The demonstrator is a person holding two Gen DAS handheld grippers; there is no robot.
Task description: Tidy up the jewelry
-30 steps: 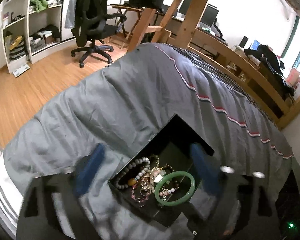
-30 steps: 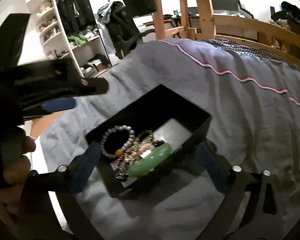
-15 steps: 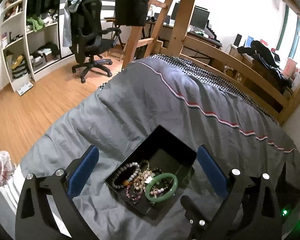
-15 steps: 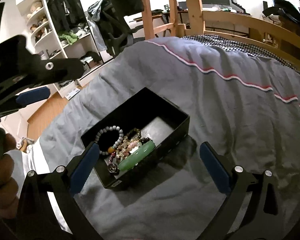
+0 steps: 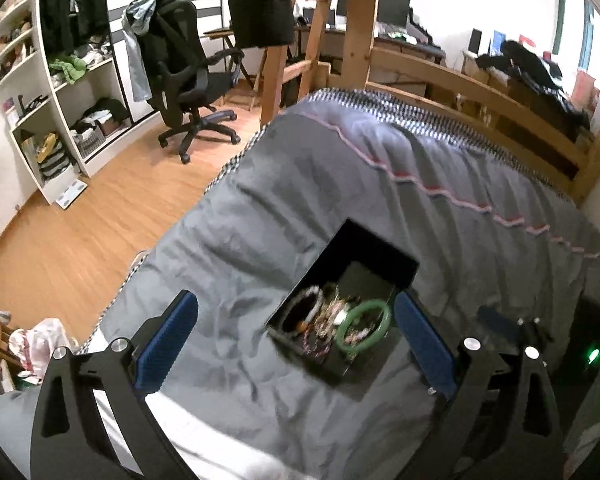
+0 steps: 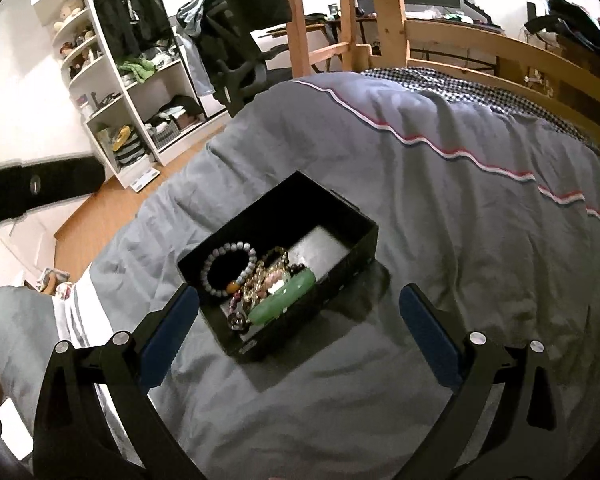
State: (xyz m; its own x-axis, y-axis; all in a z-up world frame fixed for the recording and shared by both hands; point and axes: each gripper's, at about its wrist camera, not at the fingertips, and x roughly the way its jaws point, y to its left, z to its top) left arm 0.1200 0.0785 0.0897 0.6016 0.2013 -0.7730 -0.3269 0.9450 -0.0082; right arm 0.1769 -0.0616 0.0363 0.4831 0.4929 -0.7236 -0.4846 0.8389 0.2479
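- Jewelry lies heaped in one black box on the grey duvet; the far half of the box shows only a pale liner.
- Countable pieces in the right wrist view: one green bangle, one grey beaded bracelet with an amber bead, and a tangle of gold, pink and dark bead strands between them whose number cannot be told.
- In the left wrist view the box is blurred; the bangle shows as a full ring at the near right corner, the bracelet to its left.
- Two grippers show, each with two blue pads.
- The left gripper is spread wide and holds nothing; the box sits between its fingers, nearer the right pad, whose tip is just beside the box's near right corner. Whether they touch cannot be told.
- The right gripper is also spread wide and empty; the box's near end lies between its pads, closer to the left pad, above the duvet.
- One dark bar of the left gripper's body crosses the left edge of the right wrist view, well apart from the box.
- One office chair and one white shelf unit stand on the wood floor beyond the bed.
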